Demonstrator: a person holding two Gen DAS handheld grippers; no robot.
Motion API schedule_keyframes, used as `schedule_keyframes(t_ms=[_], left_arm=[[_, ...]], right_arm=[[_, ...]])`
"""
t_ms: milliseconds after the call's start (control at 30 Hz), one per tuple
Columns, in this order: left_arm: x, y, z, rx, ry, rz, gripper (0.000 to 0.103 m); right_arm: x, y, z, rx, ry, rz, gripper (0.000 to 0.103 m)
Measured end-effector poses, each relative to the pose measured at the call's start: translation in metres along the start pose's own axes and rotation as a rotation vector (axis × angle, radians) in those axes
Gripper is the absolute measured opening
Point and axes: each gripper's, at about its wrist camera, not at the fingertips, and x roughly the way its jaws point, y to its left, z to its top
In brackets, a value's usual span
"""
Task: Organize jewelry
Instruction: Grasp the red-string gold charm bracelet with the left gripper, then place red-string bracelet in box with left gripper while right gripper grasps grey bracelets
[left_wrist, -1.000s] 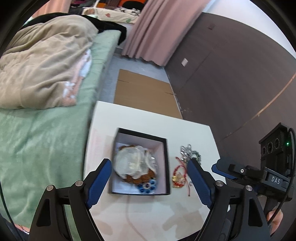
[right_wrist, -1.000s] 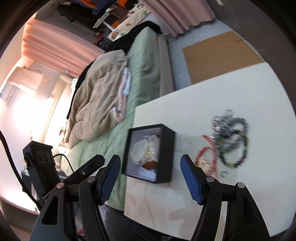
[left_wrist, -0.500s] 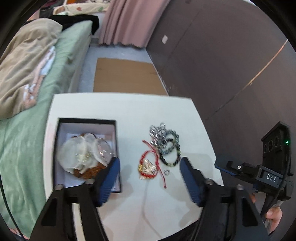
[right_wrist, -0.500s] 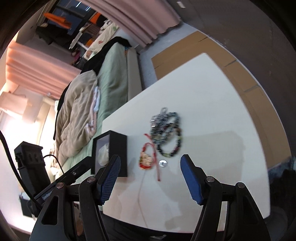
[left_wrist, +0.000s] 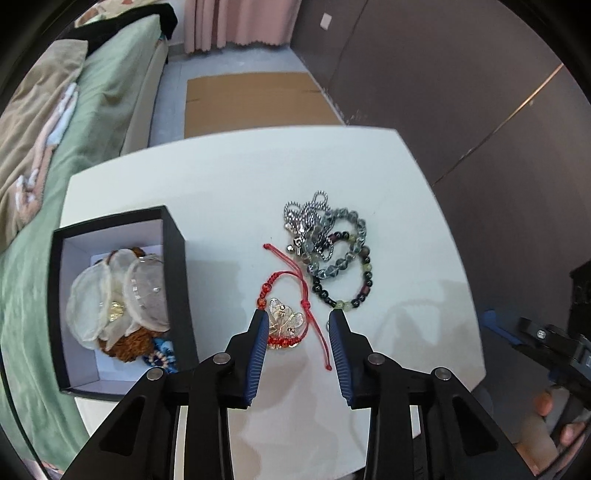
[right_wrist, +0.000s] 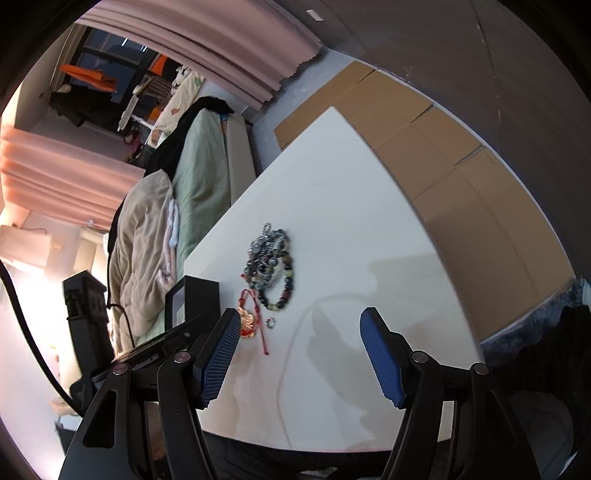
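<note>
A red string bracelet (left_wrist: 284, 325) with a gold charm lies on the white table (left_wrist: 258, 184). My left gripper (left_wrist: 298, 317) hovers over it, jaws closing, the charm between the fingertips with no pad pressing on it. Just beyond lie a silver chain (left_wrist: 306, 214), a grey bead bracelet (left_wrist: 343, 240) and a dark mixed bead bracelet (left_wrist: 365, 280). A small ring (right_wrist: 270, 323) sits beside the red bracelet (right_wrist: 248, 321). The black box (left_wrist: 173, 258) on the left holds pouches and beads. My right gripper (right_wrist: 301, 314) stands open over bare table, nothing between its fingers.
A bed (left_wrist: 92, 92) with a green sheet and beige duvet runs along the table's left side. Flat cardboard (left_wrist: 251, 99) lies on the floor past the far edge. A dark wall (left_wrist: 461, 92) stands to the right. A person's hand (left_wrist: 546, 402) shows at lower right.
The left gripper has swung from over the box to over the red bracelet, come lower, and its jaws have narrowed. The right gripper has shifted toward the jewellery pile, jaws unchanged.
</note>
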Motion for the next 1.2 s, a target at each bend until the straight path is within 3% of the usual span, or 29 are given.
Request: schedule_keyframes(t_ms=[367,667,733,767,867,1200], left_arm=[[0.043,-0.008,0.008,0.052,0.082,0.131,0.031],[0.046,-0.022,0.008,0.128,0.104,0.202,0.031],[0.046,-0.020,0.009,0.121,0.100,0.224,0.015],[0.045,-0.018,0.010,0.110,0.098,0.228,0.012],[0.037,-0.013,0.011,0.093,0.063,0.177,0.002],[-0.003,-0.007,0.017,0.067,-0.078,0.105,0.002]], right_arm=[[-0.010,-0.022,0.004,0.041,-0.015,-0.009,0.068],[-0.010,-0.024,0.004,0.049,-0.016,-0.005,0.068],[-0.010,-0.024,0.004,0.049,-0.016,-0.003,0.068],[-0.010,-0.024,0.004,0.049,-0.016,-0.001,0.068],[-0.009,-0.021,0.004,0.041,-0.017,-0.001,0.068],[0.000,-0.007,0.003,0.008,0.006,0.002,0.068]])
